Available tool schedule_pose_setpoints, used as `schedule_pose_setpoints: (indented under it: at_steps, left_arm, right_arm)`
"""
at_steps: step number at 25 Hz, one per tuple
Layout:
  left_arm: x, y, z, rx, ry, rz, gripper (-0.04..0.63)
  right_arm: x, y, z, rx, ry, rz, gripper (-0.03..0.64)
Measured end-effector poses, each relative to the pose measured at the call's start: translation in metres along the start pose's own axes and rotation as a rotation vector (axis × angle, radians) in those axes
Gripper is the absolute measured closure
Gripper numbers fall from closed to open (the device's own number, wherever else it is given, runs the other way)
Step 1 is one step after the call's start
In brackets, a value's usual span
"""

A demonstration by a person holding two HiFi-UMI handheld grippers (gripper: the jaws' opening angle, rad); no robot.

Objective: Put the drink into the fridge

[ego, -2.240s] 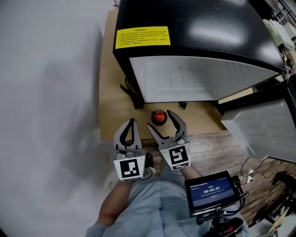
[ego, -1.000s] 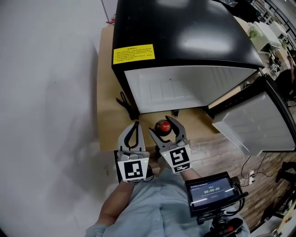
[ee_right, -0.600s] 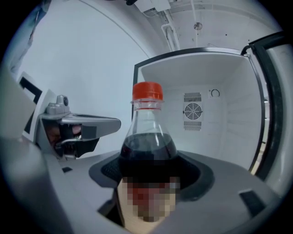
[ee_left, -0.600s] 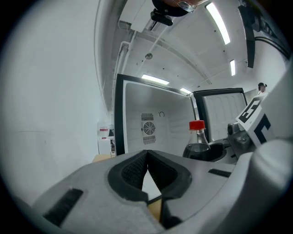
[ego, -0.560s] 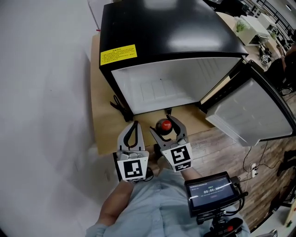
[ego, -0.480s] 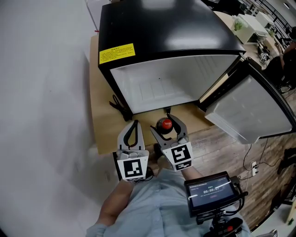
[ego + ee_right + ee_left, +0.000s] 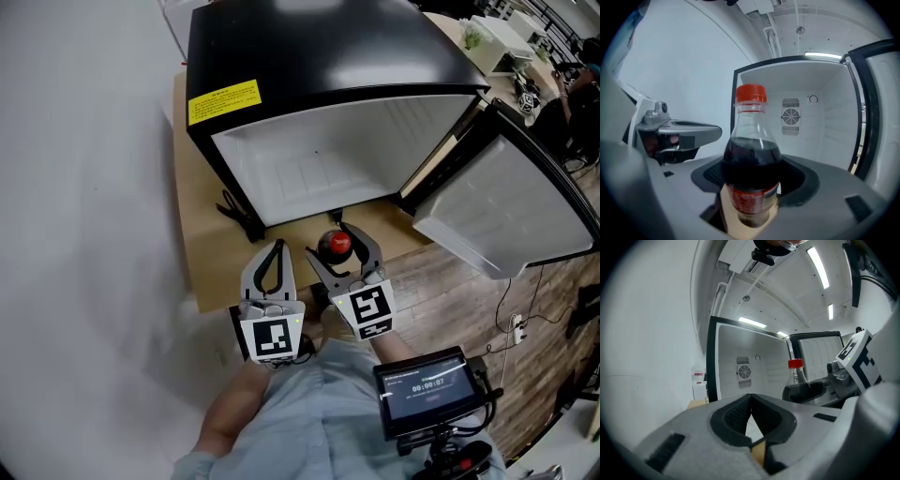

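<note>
The drink is a dark cola bottle (image 7: 336, 244) with a red cap. It stands upright between the jaws of my right gripper (image 7: 334, 247), which is shut on its body (image 7: 751, 159), just in front of the fridge. The small black fridge (image 7: 319, 159) has its door (image 7: 506, 206) swung open to the right, and its white inside looks bare. A round fan vent (image 7: 790, 123) sits on its back wall. My left gripper (image 7: 277, 247) hangs beside the right one, shut with nothing in it (image 7: 751, 397). The bottle (image 7: 796, 373) shows at its right.
A cardboard sheet (image 7: 202, 244) lies under the fridge and the bottle, with wood flooring (image 7: 450, 291) to the right. A black cable clump (image 7: 239, 216) lies by the fridge's left front corner. A yellow label (image 7: 223, 100) marks the fridge top. A small screen (image 7: 427, 389) hangs at the person's chest.
Earlier the bottle stood on the cardboard ahead of the right jaws; now it is between them. Both grippers have edged toward the fridge. The view has swung, showing more of the fridge's inside.
</note>
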State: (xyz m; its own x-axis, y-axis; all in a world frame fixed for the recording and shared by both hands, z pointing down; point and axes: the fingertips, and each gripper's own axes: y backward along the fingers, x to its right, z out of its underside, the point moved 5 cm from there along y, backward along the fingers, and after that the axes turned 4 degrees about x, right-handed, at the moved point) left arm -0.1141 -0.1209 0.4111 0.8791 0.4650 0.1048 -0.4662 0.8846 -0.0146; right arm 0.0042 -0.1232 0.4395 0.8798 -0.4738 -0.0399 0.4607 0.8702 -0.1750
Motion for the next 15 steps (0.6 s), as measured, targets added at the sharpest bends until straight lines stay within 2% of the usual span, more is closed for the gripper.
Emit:
schedule_pose_setpoints:
  at_steps: [7,10,15]
  left_arm:
    - [-0.005,-0.043,0.006,0.016,-0.046,-0.004,0.586]
    - [-0.005,-0.059,0.004,0.012,-0.017,-0.018,0.586]
    - [-0.004,-0.084,0.004,0.002,-0.019,-0.024,0.586]
  right_arm:
    - [0.028,-0.021,0.003,-0.017,-0.014,-0.007,0.305]
    - [0.041,-0.03,0.002,-0.018,-0.014,-0.012,0.305]
    - [0.062,-0.044,-0.001,-0.021,-0.013,-0.02,0.305]
